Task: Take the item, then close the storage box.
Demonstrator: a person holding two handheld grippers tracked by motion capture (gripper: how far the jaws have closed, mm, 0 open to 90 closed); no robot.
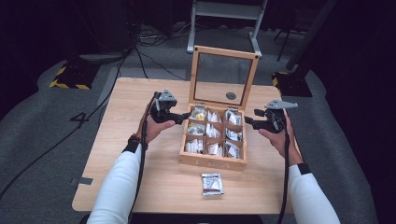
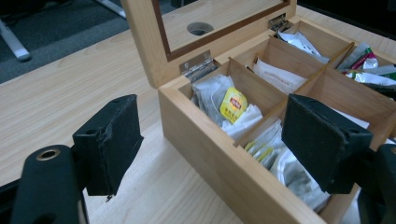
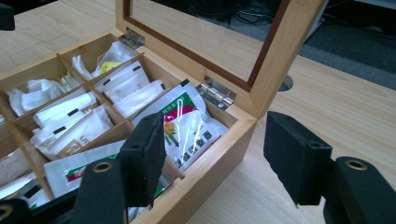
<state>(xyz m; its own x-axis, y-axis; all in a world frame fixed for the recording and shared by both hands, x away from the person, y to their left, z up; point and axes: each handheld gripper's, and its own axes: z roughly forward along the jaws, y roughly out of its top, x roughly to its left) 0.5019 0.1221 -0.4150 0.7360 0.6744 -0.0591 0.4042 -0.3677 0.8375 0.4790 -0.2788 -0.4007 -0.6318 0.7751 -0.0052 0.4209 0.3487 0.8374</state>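
Open box mid-table, bare wood around it

The wooden box [image 1: 213, 161] stands mid-table with its glass lid [image 1: 223, 77] raised upright behind, barring the back; packets crowd all compartments. The left gripper [image 1: 183, 116] and right gripper [image 1: 250, 117], jaws apart, flank its side walls. One sachet [image 1: 212, 183] lies on the table [image 1: 140, 177] just before the box

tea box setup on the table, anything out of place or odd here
One thing: a single silver packet lies loose on the table, in front of the open wooden box, while the other packets sit in its compartments. Both grippers are open at its sides.
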